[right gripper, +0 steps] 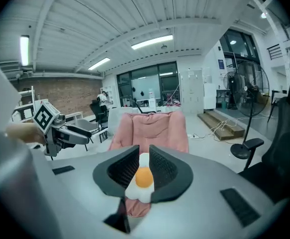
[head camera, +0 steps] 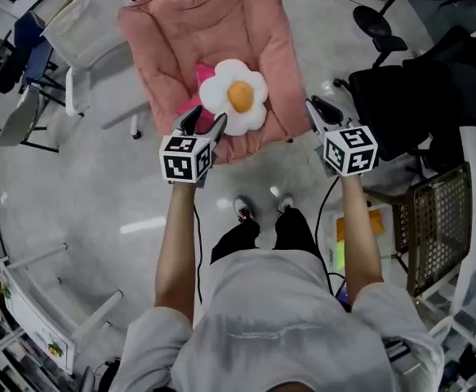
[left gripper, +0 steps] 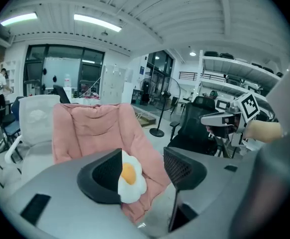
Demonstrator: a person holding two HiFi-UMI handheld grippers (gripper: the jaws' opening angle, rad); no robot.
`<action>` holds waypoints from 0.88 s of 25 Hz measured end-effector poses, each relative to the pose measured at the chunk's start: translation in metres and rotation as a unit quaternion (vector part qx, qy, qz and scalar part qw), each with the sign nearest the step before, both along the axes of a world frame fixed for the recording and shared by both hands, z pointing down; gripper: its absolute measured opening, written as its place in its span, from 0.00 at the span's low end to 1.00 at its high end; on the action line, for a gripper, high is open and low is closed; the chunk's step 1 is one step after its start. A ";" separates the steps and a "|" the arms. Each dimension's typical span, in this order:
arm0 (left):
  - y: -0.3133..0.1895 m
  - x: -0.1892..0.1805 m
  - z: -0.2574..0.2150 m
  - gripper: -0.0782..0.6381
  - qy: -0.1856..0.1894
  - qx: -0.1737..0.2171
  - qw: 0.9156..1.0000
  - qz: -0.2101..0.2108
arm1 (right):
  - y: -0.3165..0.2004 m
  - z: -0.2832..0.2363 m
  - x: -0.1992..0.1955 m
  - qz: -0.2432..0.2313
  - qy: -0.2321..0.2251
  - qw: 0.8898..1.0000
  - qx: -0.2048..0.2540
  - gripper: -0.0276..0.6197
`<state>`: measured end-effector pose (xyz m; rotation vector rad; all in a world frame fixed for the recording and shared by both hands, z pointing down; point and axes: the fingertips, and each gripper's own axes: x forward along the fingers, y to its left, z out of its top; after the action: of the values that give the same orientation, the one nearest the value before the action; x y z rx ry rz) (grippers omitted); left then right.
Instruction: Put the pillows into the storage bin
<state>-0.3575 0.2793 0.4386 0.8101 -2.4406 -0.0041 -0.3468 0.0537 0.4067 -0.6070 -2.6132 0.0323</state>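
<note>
the white flower-shaped plush pillow with an orange centre (head camera: 233, 96) lies on the seat of the pink padded folding chair (head camera: 164, 39), ahead of both pairs of jaws and apart from them. a brighter pink cushion (head camera: 206, 75) pokes out beneath it. the left gripper (head camera: 205, 123) has its jaws spread wide with nothing between them. the right gripper (head camera: 321, 111) has its jaws drawn narrow, also empty (the pillow only shows through the gap, farther off). the pillow looks light, soft and squashy, unlikely to slip or break. pinching a petal lobe on the edge nearest the jaws, or squeezing it from both sides, should hold it.
</note>
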 end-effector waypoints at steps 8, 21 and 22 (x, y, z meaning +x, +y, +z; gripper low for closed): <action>0.045 -0.055 0.068 0.50 0.069 0.002 0.996 -0.061 | 0.055 0.061 -0.089 -0.074 0.043 0.996 -0.005 0.16; 0.046 -0.177 0.225 0.60 0.190 0.031 0.973 -0.125 | 0.079 0.186 -0.245 -0.126 0.127 0.984 0.006 0.09; 0.043 -0.180 0.239 0.61 0.203 0.033 0.971 -0.122 | 0.080 0.196 -0.251 -0.133 0.138 0.981 0.006 0.09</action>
<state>-0.5373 0.3223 0.6773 0.4729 -2.1383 -0.3142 -0.5975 0.1335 0.6031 -0.8754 -2.2472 0.0143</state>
